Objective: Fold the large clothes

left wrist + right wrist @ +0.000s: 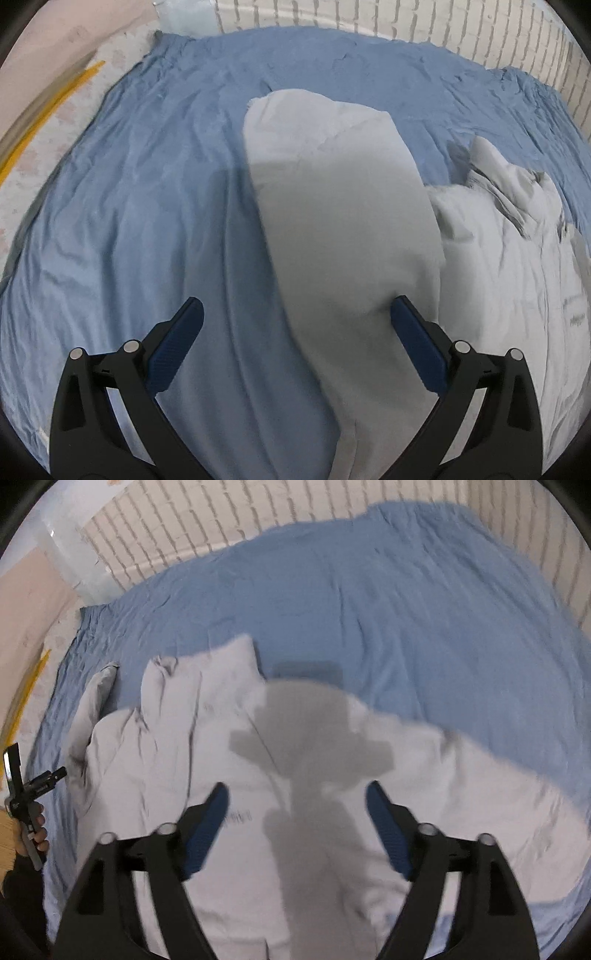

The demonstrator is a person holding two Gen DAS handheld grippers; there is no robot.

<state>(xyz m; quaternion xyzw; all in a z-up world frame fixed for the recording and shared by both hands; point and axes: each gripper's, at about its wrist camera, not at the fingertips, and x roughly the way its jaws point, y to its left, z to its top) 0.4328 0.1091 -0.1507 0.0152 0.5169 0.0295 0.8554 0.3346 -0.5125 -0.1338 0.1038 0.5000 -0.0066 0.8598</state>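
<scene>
Left wrist view: left hand-held gripper (295, 317) spread wide, holding nothing, over garment sleeve | right hand-held gripper (295, 797) wide, holding nothing, above pale grey garment (229, 775) | garment lies rumpled on blue bed sheet (424, 627)

The pale grey garment (207, 775) carries a small dark printed mark (238, 816) on its front (also seen at the left wrist view's edge), too blurred to read.
</scene>
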